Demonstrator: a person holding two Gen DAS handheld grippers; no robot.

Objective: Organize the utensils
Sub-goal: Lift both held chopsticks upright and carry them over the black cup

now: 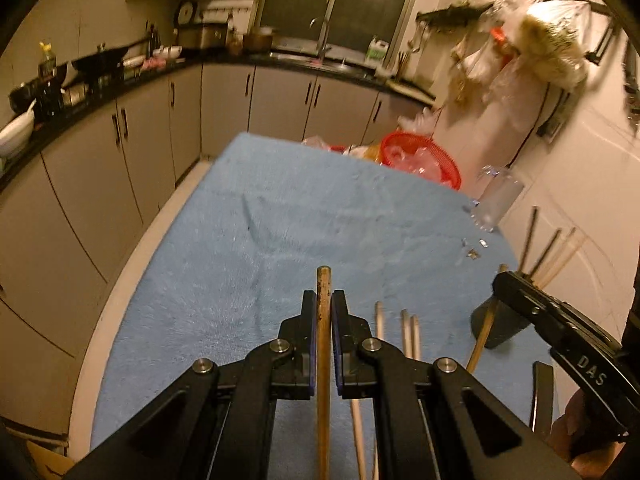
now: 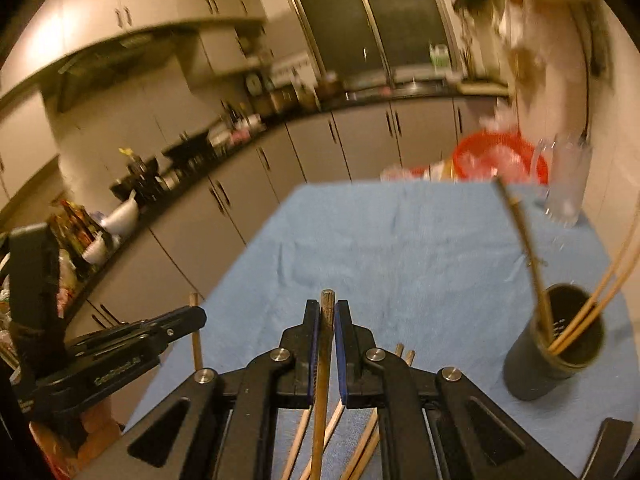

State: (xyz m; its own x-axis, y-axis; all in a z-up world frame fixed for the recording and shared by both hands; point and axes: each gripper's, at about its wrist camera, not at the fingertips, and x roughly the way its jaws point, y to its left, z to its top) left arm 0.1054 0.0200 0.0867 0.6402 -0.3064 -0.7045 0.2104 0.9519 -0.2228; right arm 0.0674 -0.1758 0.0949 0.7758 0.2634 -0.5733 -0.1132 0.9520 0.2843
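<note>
Left wrist view: the left gripper is clamped on a chopstick, whose blunt end sticks out past the fingertips toward 12 o'clock. Below it lies the blue cloth covering the table. Loose chopsticks lie on the cloth just at 3 o'clock of the fingers. At 3 o'clock the right gripper comes in from the frame edge, closed on its own stick. Behind it the dark cup stands on the cloth, with sticks rising out of it. A red basket sits at the far edge of the cloth at 1 o'clock, and a clear pitcher stands near it at 2 o'clock.

In the right wrist view the right gripper is clamped on a darker-tipped chopstick. The cup stands upright at 3 o'clock, holding several chopsticks that lean against its rim. More loose sticks lie on the cloth beneath the jaws. The left gripper shows at 9 o'clock, shut on its stick. The picture is motion-blurred.
</note>
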